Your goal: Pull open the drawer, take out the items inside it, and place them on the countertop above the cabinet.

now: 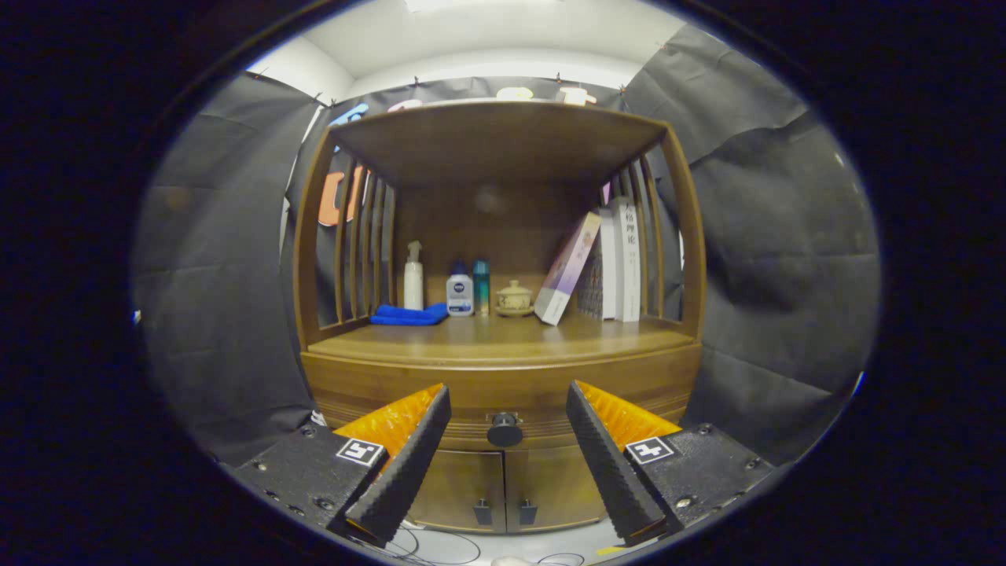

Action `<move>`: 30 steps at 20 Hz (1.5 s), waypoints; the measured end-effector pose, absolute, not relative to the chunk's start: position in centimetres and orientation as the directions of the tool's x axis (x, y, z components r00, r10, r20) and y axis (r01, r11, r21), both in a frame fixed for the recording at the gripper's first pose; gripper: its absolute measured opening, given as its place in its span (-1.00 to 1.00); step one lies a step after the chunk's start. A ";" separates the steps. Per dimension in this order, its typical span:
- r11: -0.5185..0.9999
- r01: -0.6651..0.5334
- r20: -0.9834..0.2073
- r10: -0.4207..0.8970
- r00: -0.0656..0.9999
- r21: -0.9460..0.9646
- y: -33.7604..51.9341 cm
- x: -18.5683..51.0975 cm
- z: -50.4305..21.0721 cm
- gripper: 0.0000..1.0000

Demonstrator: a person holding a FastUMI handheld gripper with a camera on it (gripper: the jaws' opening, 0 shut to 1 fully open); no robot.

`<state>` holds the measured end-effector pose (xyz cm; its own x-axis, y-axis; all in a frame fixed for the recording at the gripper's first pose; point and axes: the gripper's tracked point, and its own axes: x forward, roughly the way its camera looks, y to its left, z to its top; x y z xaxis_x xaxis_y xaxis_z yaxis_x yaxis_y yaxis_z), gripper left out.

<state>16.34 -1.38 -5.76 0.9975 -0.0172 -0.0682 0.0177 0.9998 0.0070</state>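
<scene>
Tongs [508, 464]: spread wide, holding nothing.
Drawer [503, 397]: shut; likely stiff, heavy wood.
Knob [504, 431]: small, round; best hold, between tongs.

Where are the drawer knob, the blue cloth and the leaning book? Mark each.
drawer knob [504, 431]: gripper view, round front face, ahead between the open fingers.
blue cloth [409, 315]: gripper view, middle of the folded top.
leaning book [567, 269]: gripper view, middle of its cover.
</scene>
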 end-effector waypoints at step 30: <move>0.999 0.038 -0.260 -0.042 0.965 -0.021 -2.3 26.5 -14.3 -0.22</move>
<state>26.46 -2.29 -14.32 0.9648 -0.0421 -0.2597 0.0380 0.9991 -0.0209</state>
